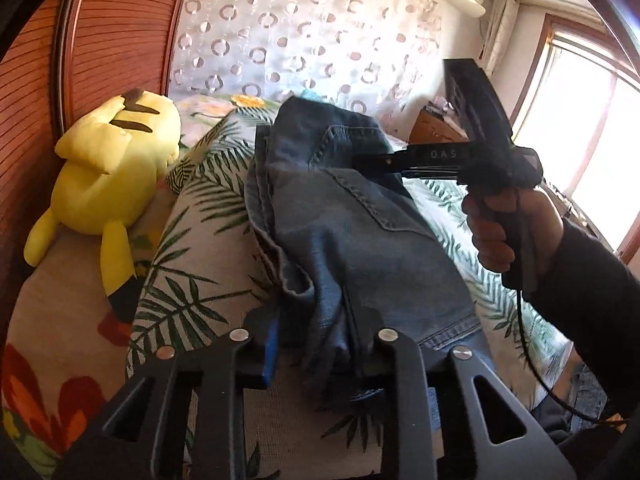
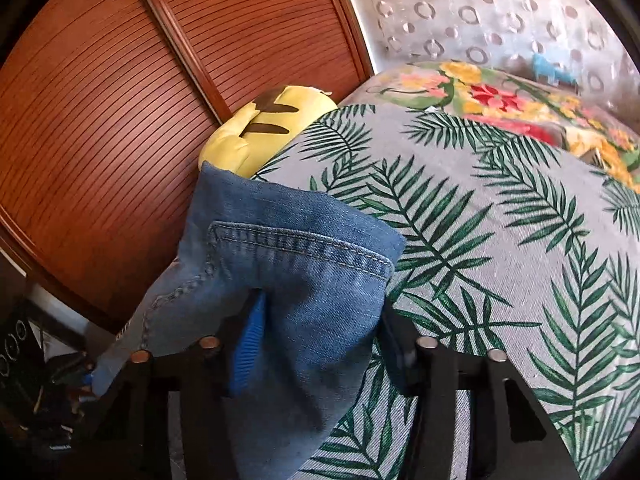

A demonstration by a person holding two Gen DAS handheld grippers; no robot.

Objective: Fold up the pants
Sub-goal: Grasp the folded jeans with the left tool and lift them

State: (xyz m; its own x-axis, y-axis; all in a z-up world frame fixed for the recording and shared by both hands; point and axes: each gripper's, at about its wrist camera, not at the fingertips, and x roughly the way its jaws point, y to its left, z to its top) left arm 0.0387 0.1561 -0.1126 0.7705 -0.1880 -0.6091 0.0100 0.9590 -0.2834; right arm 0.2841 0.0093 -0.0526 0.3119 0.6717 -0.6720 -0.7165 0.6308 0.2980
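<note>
Blue denim pants [image 1: 352, 232] lie in a folded stack on the leaf-print bed cover [image 1: 192, 264]. At their near end, my left gripper [image 1: 320, 348] is shut on a bunched fold of denim, its blue pad [image 1: 269, 344] against the cloth. Gripped by a person's hand [image 1: 492, 232], my right gripper [image 1: 360, 160] reaches the far end of the pants from the right. In the right wrist view that gripper [image 2: 320, 344] is shut on the pocket corner of the pants [image 2: 288, 264], which stands lifted between its fingers [image 2: 248, 340].
A yellow plush toy [image 1: 116, 160] lies at the bed's left edge beside a wooden slatted door [image 1: 120, 32]. A floral blanket [image 2: 500, 96] sits at the bed's far end. A bright window [image 1: 592, 128] is on the right.
</note>
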